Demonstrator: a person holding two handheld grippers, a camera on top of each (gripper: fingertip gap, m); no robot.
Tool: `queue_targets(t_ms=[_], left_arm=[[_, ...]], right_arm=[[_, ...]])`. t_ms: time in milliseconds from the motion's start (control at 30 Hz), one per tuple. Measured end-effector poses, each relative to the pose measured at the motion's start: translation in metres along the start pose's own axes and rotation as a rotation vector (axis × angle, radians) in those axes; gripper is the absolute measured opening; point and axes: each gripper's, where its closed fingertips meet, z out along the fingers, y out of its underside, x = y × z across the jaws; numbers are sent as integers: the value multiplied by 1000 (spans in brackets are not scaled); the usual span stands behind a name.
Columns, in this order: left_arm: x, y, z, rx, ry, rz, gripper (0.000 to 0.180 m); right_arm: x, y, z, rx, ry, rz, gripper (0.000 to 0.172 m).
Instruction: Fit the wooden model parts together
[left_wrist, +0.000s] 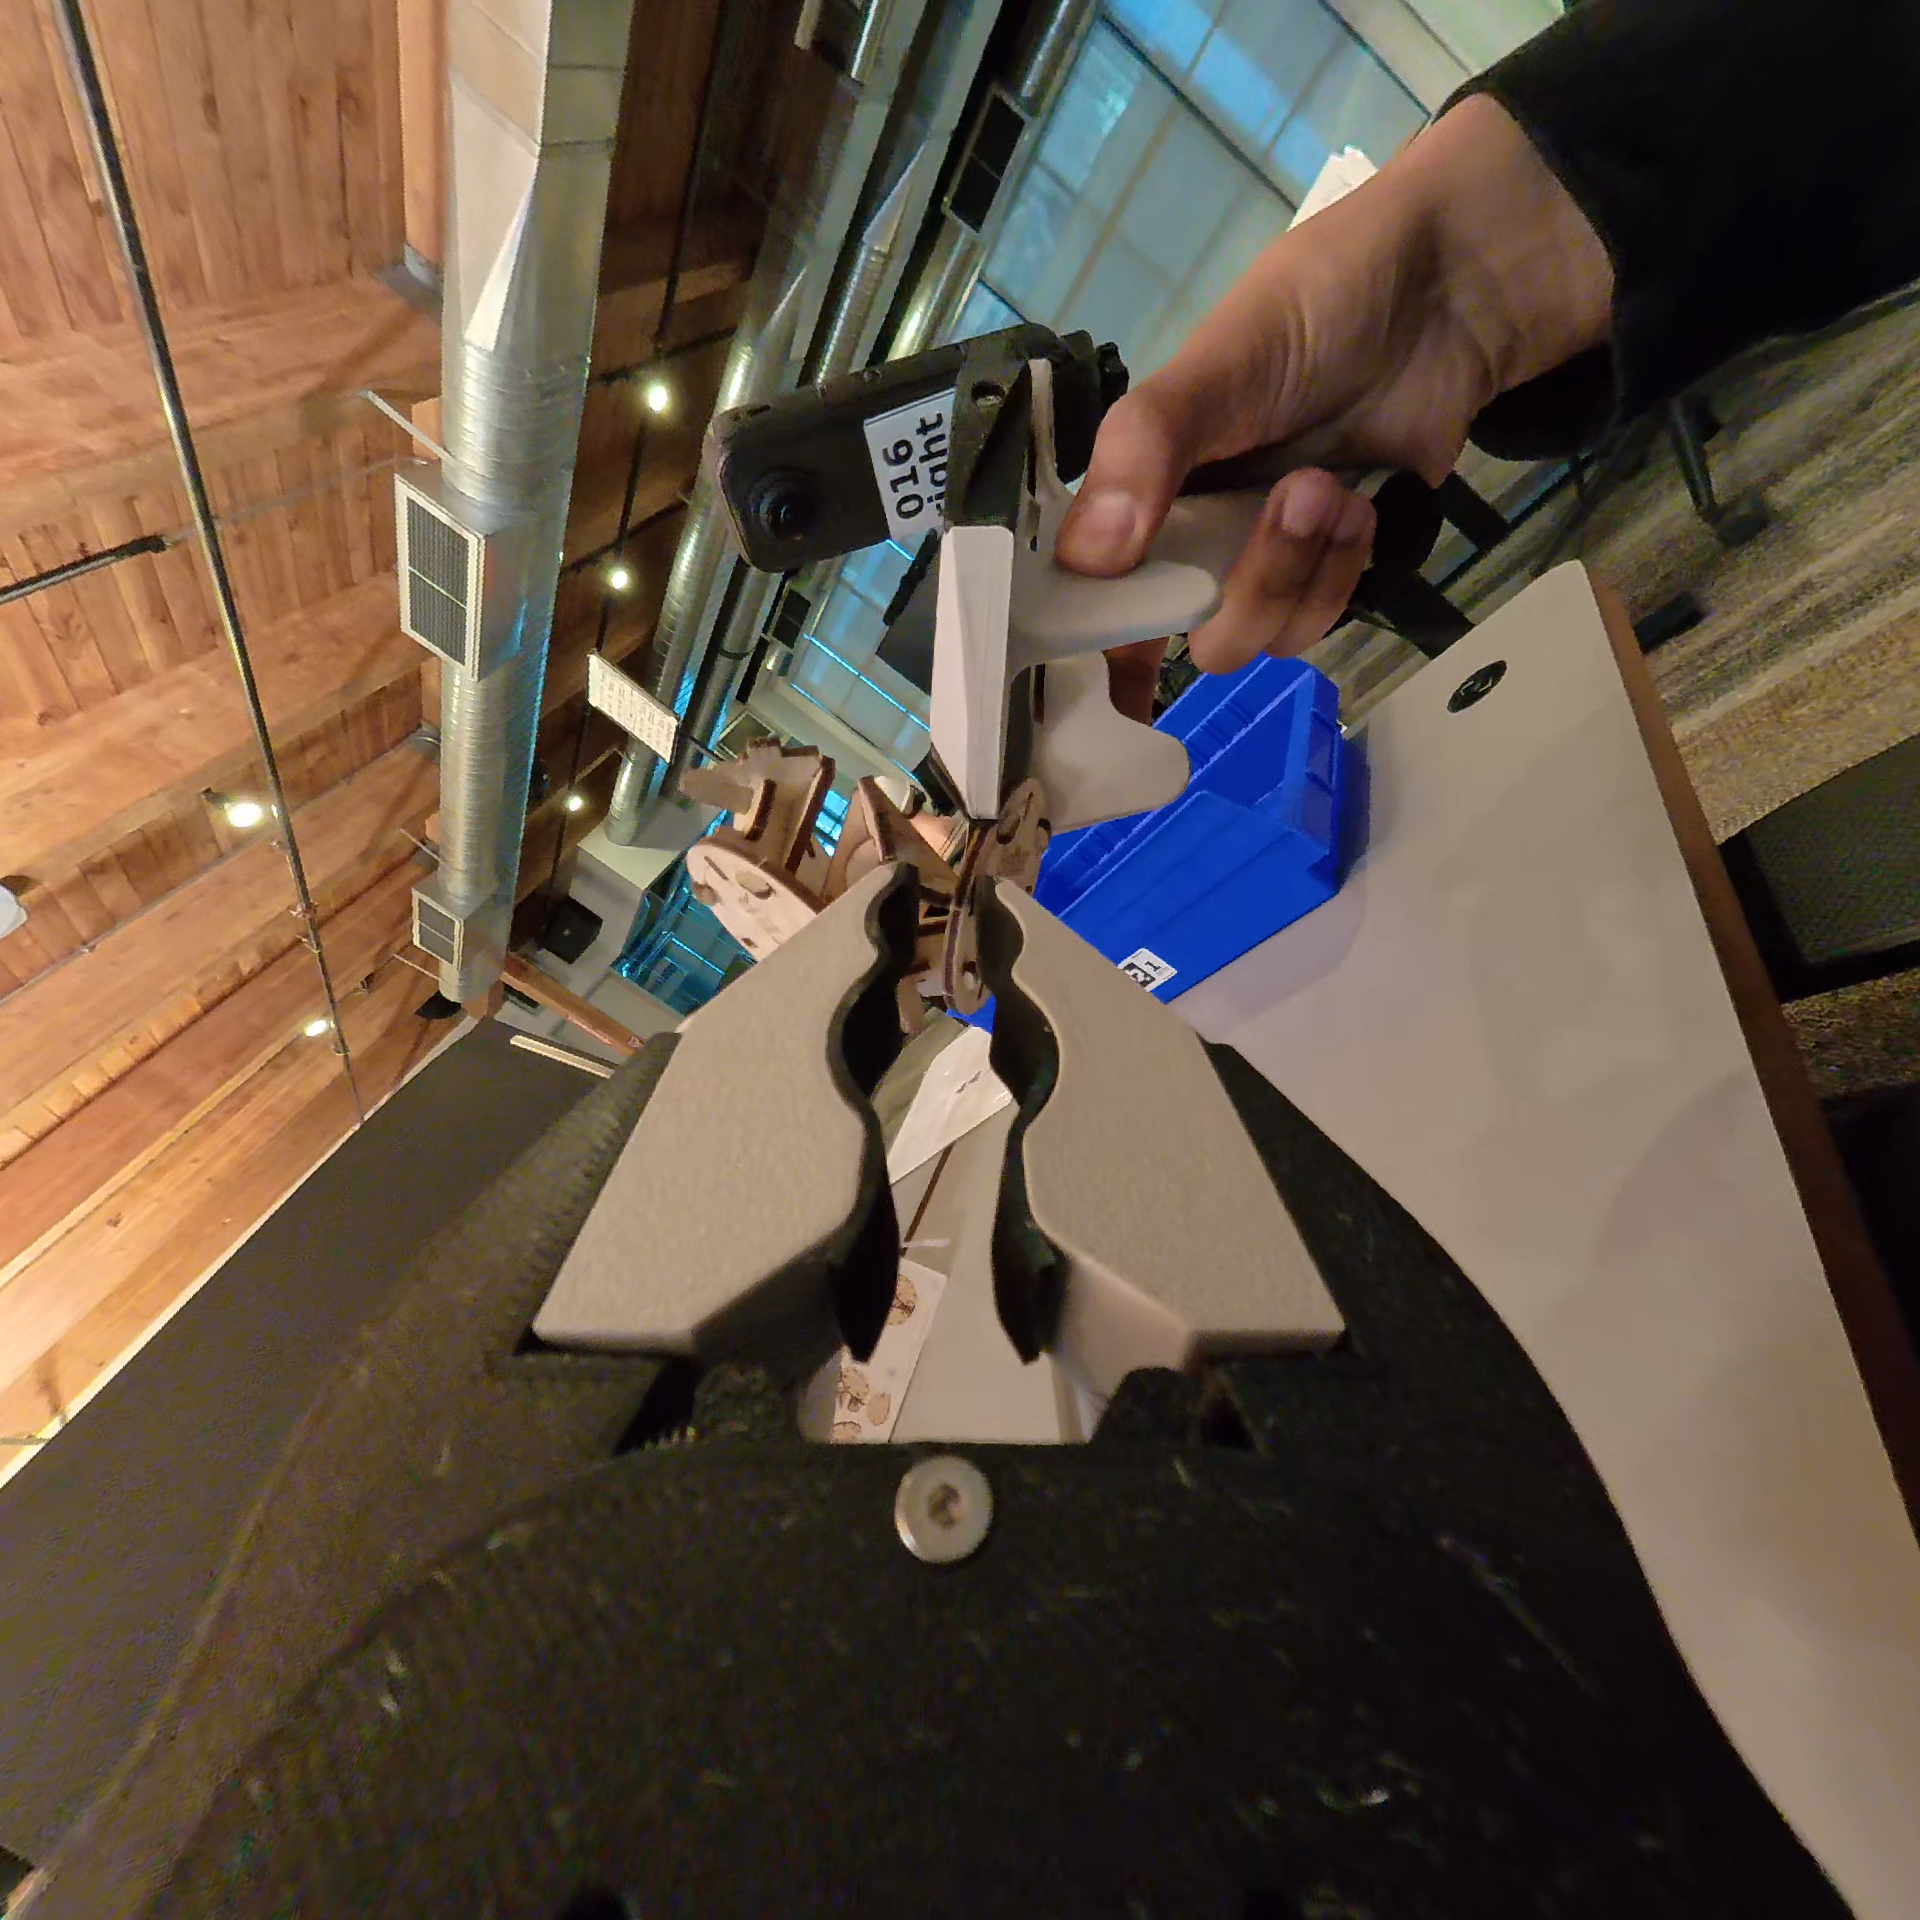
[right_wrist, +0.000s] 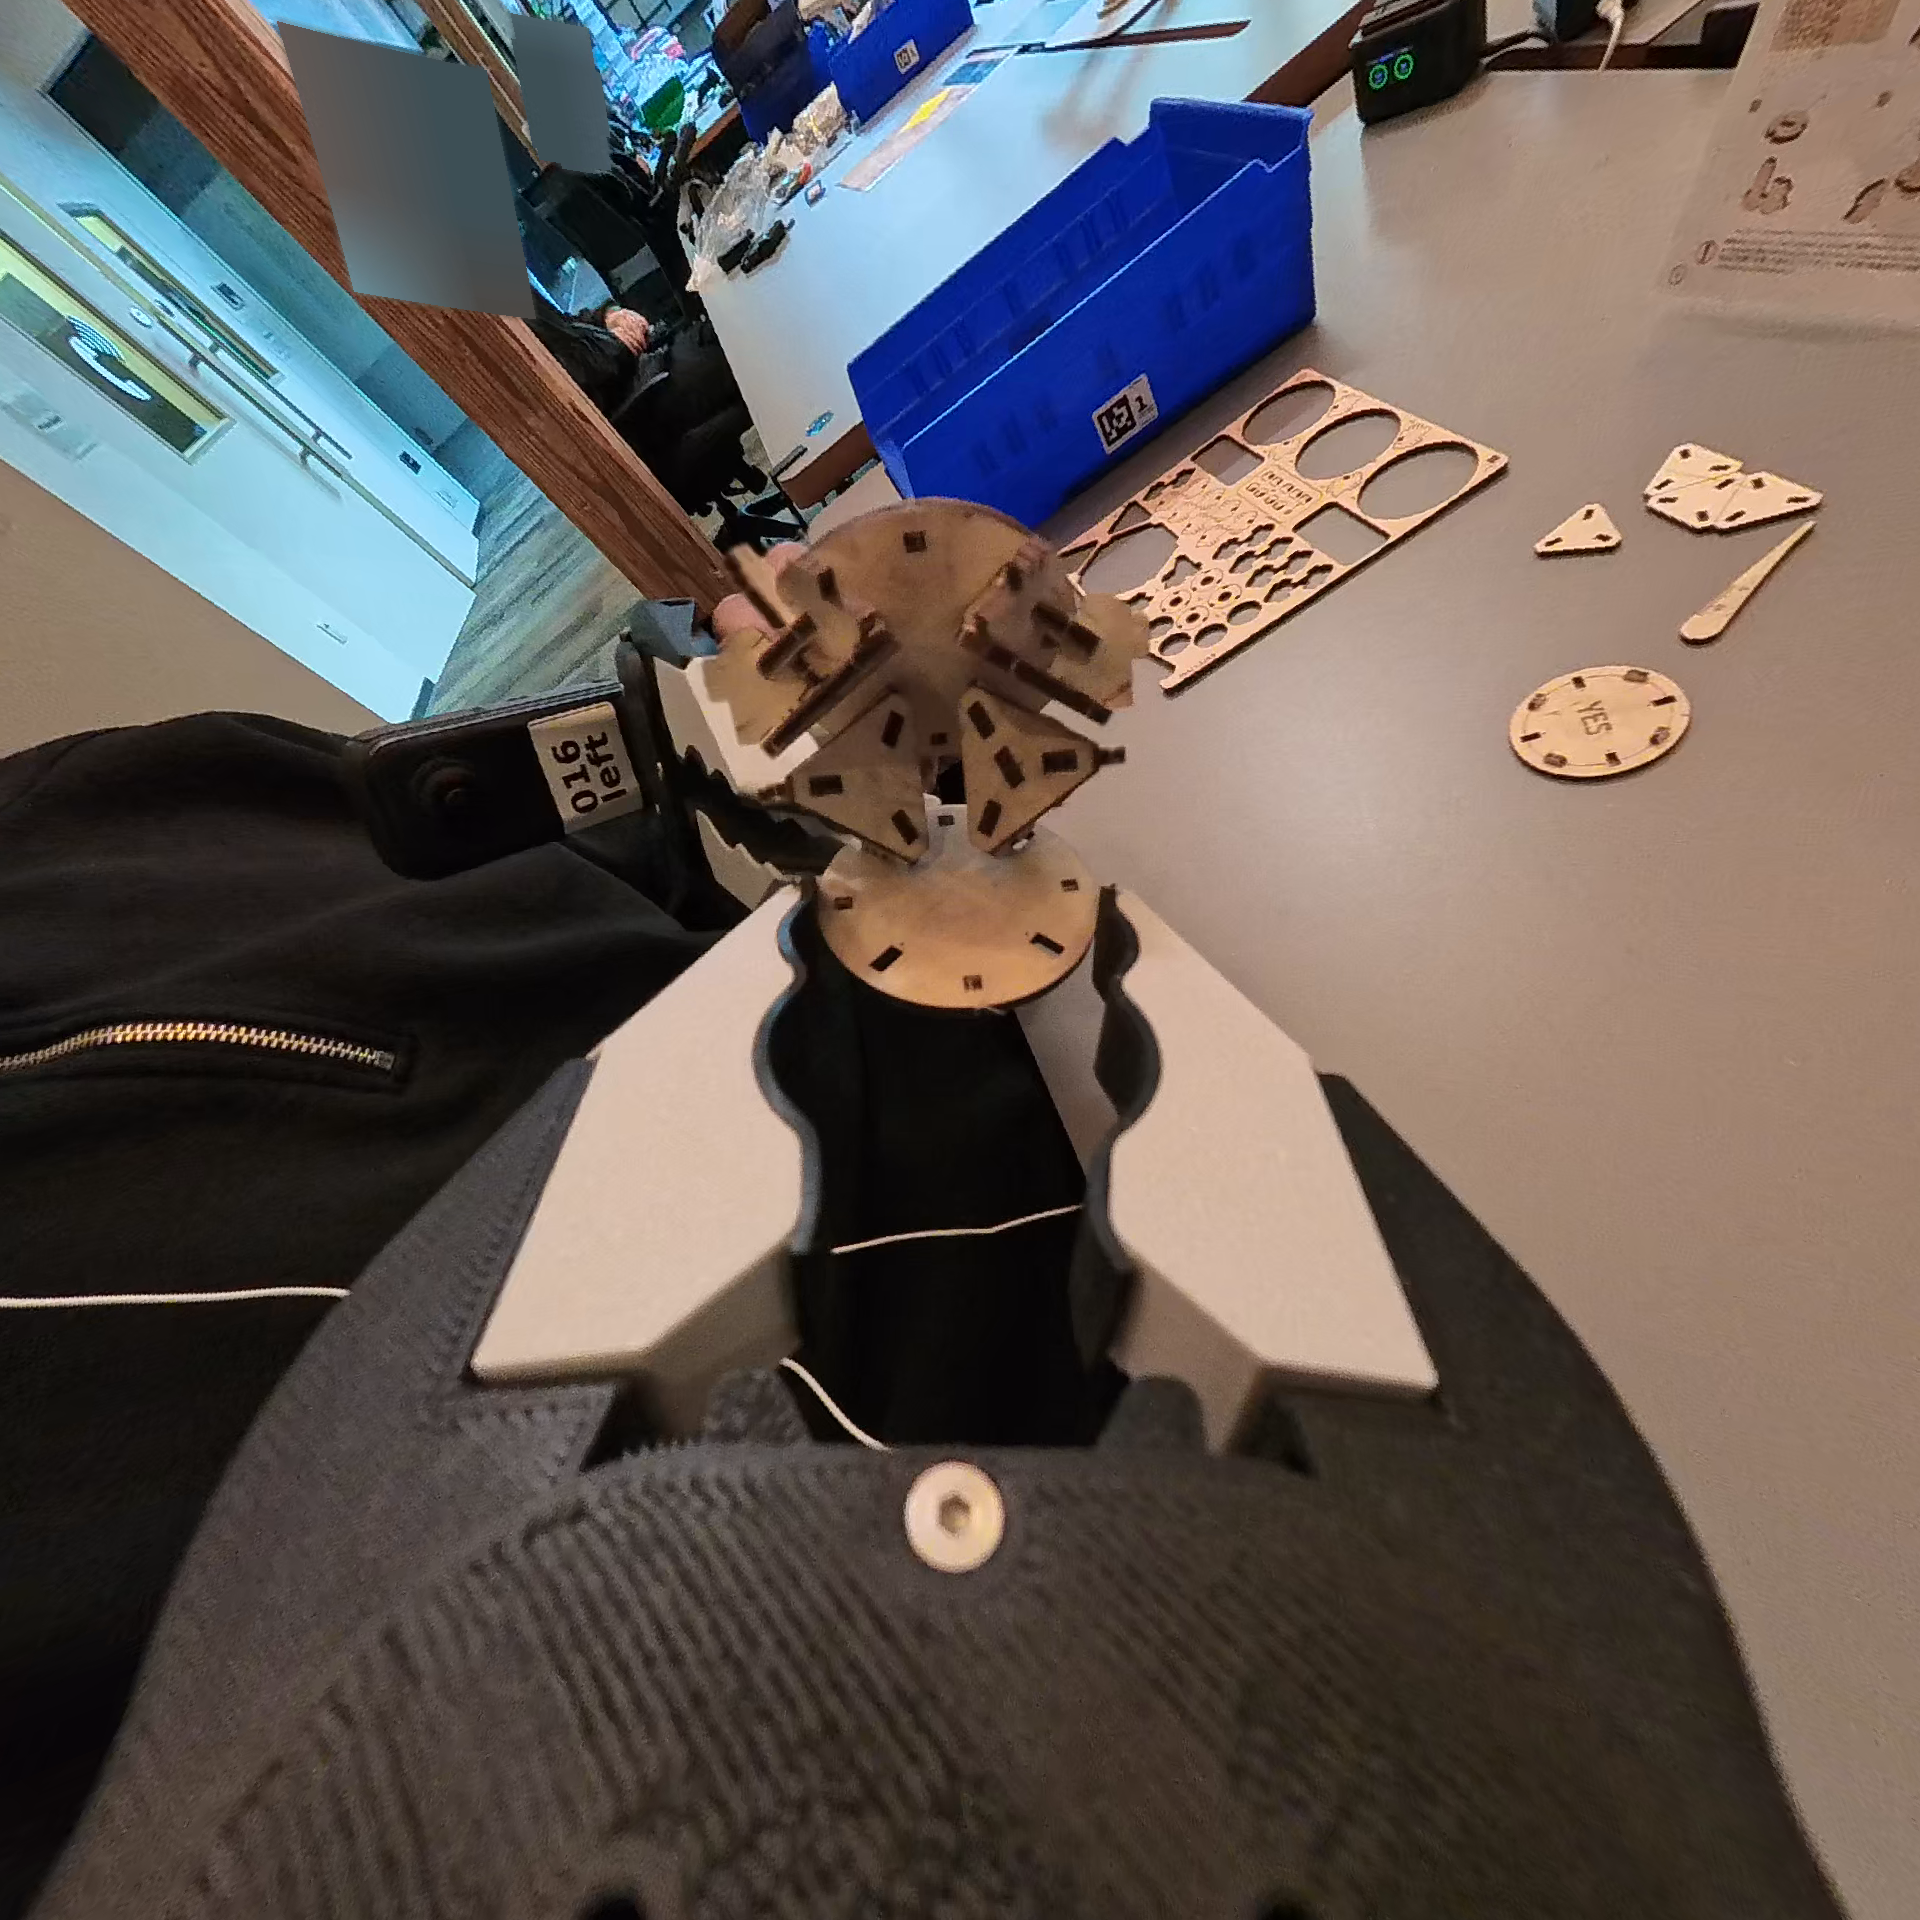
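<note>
Grips a thin plate of the wooden assembly (left_wrist: 758, 873) in the almost closed left tongs (left_wrist: 951, 904), up off the table (right_wrist: 1455, 987). Clamps a slotted wooden disc (right_wrist: 956, 935) across its width in the wide-set right tongs (right_wrist: 956, 925), right against the assembly's triangular faces. Shows, from the right wrist, a punched-out sheet (right_wrist: 1278, 520), loose triangles (right_wrist: 1730, 488), a second disc (right_wrist: 1600, 719) and a blue bin (right_wrist: 1081, 343) beyond the tongs. Shows, from the left wrist only, the hand (left_wrist: 1351, 343) working the right tongs.
</note>
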Motion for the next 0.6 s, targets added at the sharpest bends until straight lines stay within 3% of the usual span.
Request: queue_targets(t_ms=[600], left_arm=[[0,2,0,-20,10,-46,7]], right_arm=[[1,0,0,15,8,-12,52]])
